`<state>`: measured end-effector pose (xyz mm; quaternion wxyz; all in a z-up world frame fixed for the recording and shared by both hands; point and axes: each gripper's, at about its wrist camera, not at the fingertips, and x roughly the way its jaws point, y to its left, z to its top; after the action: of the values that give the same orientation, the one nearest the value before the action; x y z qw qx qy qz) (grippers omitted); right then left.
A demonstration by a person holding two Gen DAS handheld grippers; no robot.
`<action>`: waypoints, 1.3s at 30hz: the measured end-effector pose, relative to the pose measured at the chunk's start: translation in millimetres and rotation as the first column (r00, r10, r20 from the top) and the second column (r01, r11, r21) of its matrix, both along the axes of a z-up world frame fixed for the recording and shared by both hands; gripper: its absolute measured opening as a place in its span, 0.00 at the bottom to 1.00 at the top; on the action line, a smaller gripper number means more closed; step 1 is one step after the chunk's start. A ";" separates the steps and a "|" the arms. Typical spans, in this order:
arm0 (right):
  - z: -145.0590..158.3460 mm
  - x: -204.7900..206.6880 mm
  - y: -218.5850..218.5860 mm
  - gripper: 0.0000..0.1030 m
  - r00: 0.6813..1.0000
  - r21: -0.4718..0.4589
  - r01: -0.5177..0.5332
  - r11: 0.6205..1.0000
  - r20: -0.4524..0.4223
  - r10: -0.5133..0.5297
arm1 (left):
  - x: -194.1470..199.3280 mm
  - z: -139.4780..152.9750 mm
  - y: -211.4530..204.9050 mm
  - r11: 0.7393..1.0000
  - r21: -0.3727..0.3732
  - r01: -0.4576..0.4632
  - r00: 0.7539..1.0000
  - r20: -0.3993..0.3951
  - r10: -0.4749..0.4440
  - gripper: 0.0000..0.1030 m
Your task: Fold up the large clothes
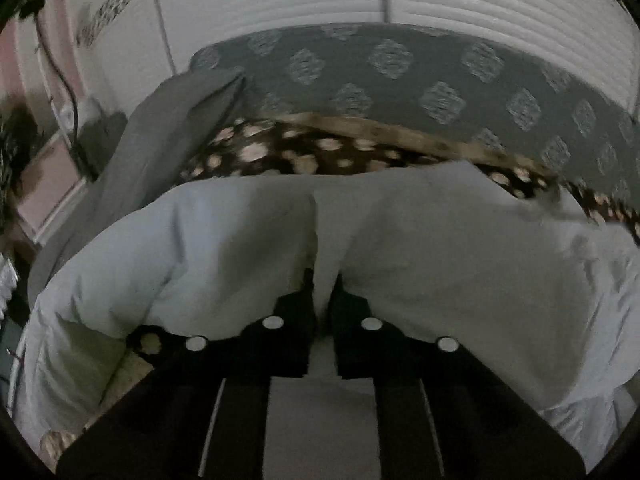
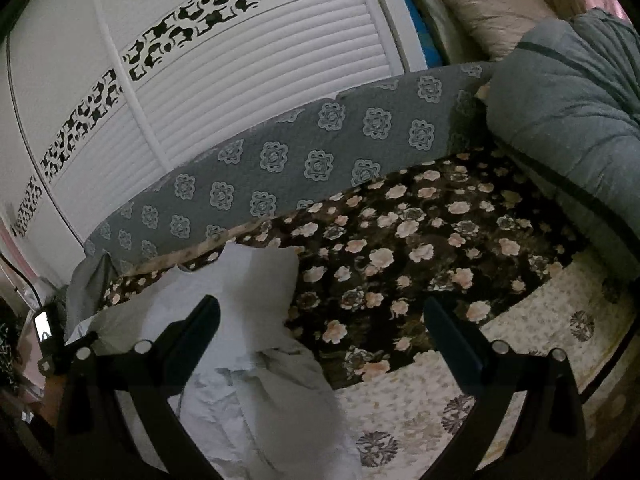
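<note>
One pale garment point(image 1: 400, 240) lies bunched near the bed's point(image 2: 540, 320) left edge, the left gripper point(image 1: 323, 292) pinching a fold of it and the right gripper point(image 2: 320, 316) spread empty alongside; a taut, even lift should fold cleanly.

Left gripper point(image 1: 323, 280) angled downward, black fingers nearly together, pinching a fold of pale cloth point(image 1: 248, 240); right gripper point(image 2: 322, 316) tilted down, fingers spread wide, holding nothing
</note>
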<state>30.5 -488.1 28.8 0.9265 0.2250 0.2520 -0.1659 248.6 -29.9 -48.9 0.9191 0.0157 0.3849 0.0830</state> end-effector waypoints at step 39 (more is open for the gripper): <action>-3.4 9.1 30.6 0.99 0.997 0.012 -0.052 0.999 -0.052 0.053 | -215.4 5.4 271.4 0.970 0.174 -0.170 0.986 0.033 0.166 0.97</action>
<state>39.6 -457.5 25.4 0.9224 0.2189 0.2828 -0.1459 33.2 241.5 -43.5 0.9072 0.0635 0.3678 0.1943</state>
